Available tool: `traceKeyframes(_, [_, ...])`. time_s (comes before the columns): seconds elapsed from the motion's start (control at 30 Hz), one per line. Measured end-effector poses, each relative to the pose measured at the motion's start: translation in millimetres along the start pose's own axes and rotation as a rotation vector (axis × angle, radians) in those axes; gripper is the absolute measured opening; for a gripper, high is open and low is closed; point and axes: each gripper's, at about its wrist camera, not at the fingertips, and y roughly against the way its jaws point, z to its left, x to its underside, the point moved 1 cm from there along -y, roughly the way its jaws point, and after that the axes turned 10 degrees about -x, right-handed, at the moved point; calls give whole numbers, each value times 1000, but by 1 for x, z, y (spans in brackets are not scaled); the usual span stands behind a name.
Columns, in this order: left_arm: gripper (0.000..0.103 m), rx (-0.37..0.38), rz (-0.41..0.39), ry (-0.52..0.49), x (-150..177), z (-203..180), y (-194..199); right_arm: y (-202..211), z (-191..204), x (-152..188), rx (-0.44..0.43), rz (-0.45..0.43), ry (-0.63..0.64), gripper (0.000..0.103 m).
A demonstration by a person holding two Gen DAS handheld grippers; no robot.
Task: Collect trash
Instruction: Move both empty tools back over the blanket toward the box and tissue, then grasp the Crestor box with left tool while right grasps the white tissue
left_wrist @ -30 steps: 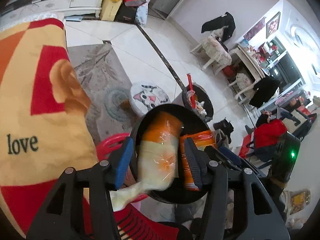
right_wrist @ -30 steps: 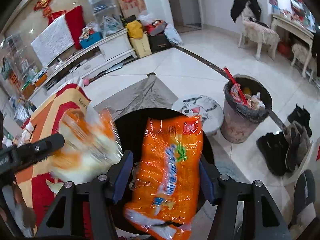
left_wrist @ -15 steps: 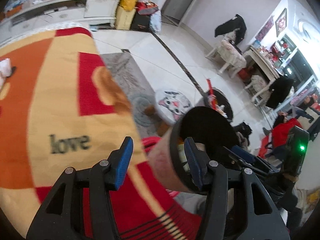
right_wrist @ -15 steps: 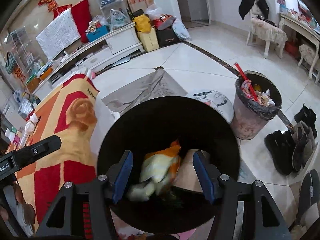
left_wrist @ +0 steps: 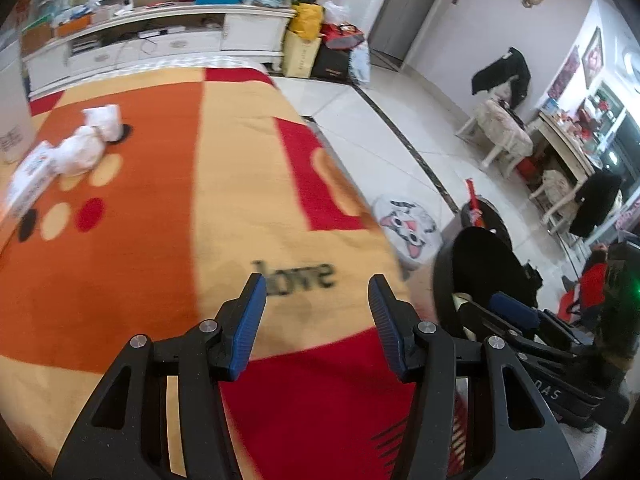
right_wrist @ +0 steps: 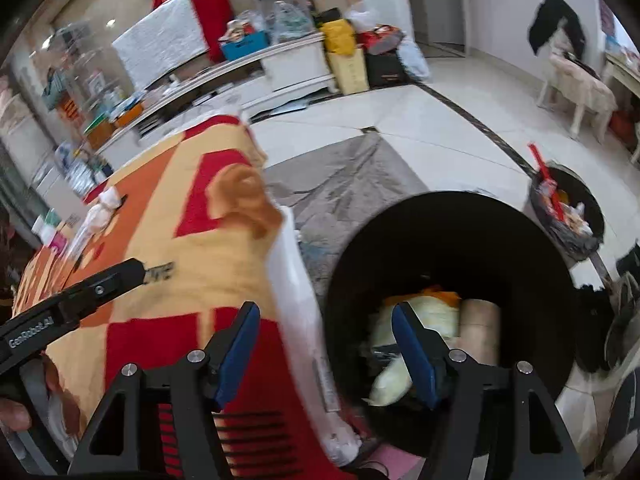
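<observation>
My left gripper [left_wrist: 316,284] is open and holds nothing, above the orange, yellow and red tablecloth [left_wrist: 168,216] near the word "love". Far left on the cloth lie a crumpled white wad [left_wrist: 86,142] and a small white packet [left_wrist: 28,172]. The black bin [left_wrist: 486,264] stands off the table's right edge, with my right gripper [left_wrist: 512,316] beside it. In the right wrist view my right gripper [right_wrist: 326,312] straddles the table edge and the bin [right_wrist: 452,208]; its jaws are opening with nothing between them. Inside the bin lie a yellow-white wrapper [right_wrist: 420,316] and a pale roll [right_wrist: 480,328].
A cat-face stool [left_wrist: 408,224] and a second full bin [right_wrist: 568,208] with a red stick stand on the tiled floor beyond. Shoes [right_wrist: 620,320] lie at the right. A white cabinet [left_wrist: 160,36] with clutter runs along the far wall.
Both wrappers have dropped into the black bin. My left gripper swung left from over the bin to above the tablecloth. The right gripper let go of the orange packet and shifted left.
</observation>
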Motion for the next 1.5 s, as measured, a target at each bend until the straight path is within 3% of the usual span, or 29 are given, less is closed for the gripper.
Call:
traceKeyframes(0.3, [52, -50, -13, 45, 5, 85, 18, -36, 70, -4, -86, 48, 92, 68])
traceKeyframes(0.4, [59, -55, -11, 72, 3, 124, 26, -51, 94, -3, -110, 73, 127, 70])
traceKeyframes(0.7, [59, -202, -24, 109, -22, 223, 28, -95, 155, -10, -182, 134, 182, 71])
traceKeyframes(1.03, [59, -272, -19, -10, -40, 246, 5, -127, 209, -26, -231, 166, 255, 73])
traceKeyframes(1.5, [63, -242, 27, -25, -63, 256, -16, -155, 237, -47, -251, 179, 293, 76])
